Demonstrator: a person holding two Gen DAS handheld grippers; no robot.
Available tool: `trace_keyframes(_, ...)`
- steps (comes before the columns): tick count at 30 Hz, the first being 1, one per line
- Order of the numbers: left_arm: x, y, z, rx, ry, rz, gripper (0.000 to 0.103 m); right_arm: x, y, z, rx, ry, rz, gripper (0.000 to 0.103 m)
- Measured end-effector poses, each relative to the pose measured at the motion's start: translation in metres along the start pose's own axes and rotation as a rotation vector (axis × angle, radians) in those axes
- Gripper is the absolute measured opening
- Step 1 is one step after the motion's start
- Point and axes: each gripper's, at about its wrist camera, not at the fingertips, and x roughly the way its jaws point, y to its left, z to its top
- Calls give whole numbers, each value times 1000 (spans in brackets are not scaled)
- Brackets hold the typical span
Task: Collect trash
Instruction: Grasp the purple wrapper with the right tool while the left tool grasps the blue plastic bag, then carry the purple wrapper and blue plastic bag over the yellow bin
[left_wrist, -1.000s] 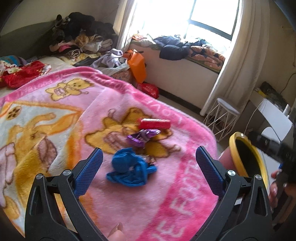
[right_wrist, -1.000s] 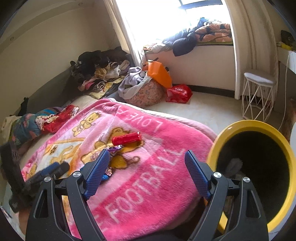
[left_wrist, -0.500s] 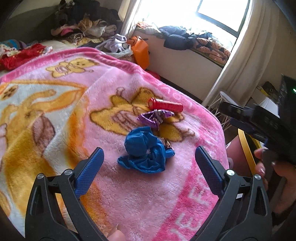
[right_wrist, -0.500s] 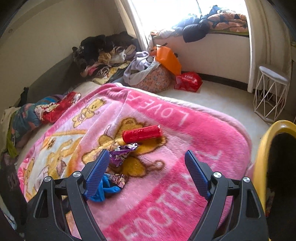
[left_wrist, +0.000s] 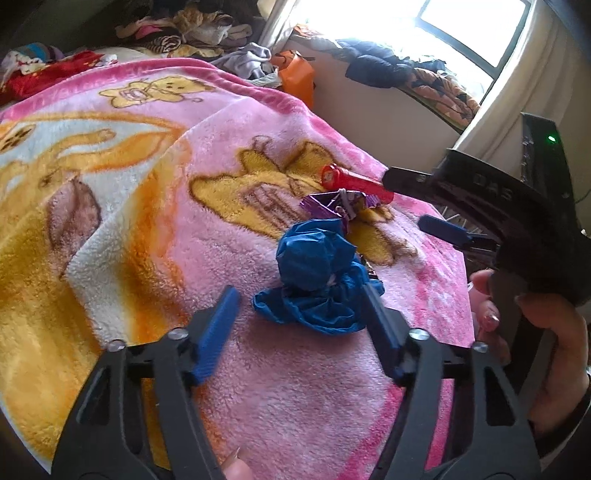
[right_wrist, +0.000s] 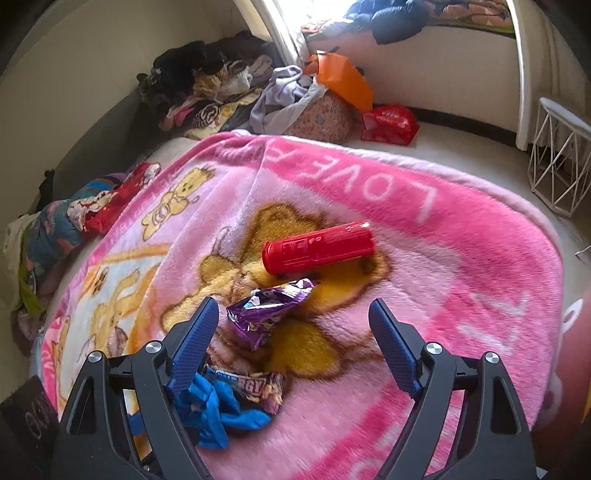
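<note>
Trash lies on a pink blanket (left_wrist: 147, 221): a crumpled blue plastic bag (left_wrist: 317, 280), a purple foil wrapper (left_wrist: 338, 206) and a red tube (left_wrist: 354, 181). My left gripper (left_wrist: 299, 325) is open, its fingers on either side of the blue bag's near end. My right gripper (right_wrist: 291, 336) is open above the purple wrapper (right_wrist: 266, 310), with the red tube (right_wrist: 317, 247) just beyond. A printed snack wrapper (right_wrist: 251, 387) lies beside the blue bag (right_wrist: 214, 410). The right gripper also shows in the left wrist view (left_wrist: 424, 203), near the tube.
The blanket's edge drops to the floor on the right (right_wrist: 546, 236). Clothes are piled at the far wall (right_wrist: 207, 85), with an orange bag (right_wrist: 343, 81), a red bag (right_wrist: 388, 122) and a white wire stool (right_wrist: 561, 155).
Both grippers moved forward and down toward the trash. The left now straddles the blue bag; the right swung left from the yellow bin to over the purple wrapper.
</note>
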Motion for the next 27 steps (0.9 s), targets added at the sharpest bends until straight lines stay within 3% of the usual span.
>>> trace_keyframes(1, 0, 1, -1, -2, 3, -2, 45, 3, 2, 0, -5, 2, -4, 81)
trace_keyframes(3, 1, 1, -2, -7, 15, -13, 27, 11, 5, 0, -9, 14, -15, 81)
trace_keyframes(6, 1, -1, -3, -4, 26, -35, 17, 19, 7, 1, 0, 23, -14, 80)
trace_keyframes(9, 1, -6, -4, 7, 30, -54, 11, 28, 6, 2, 9, 31, 2, 73)
trace_keyframes(11, 1, -9, -4, 14, 32, -66, 10, 32, 1, 2, 38, 37, 19, 69)
trace_keyframes(14, 1, -15, -5, 29, 35, -81, 9, 35, -9, 2, 85, 41, 58, 40)
trace_keyframes(16, 0, -19, -5, 38, 35, -90, 9, 32, -13, 1, 92, 33, 76, 31)
trace_keyframes(27, -15, -38, 0, 84, 9, -129, 6, -28, -39, -21, 109, -98, 40, 30)
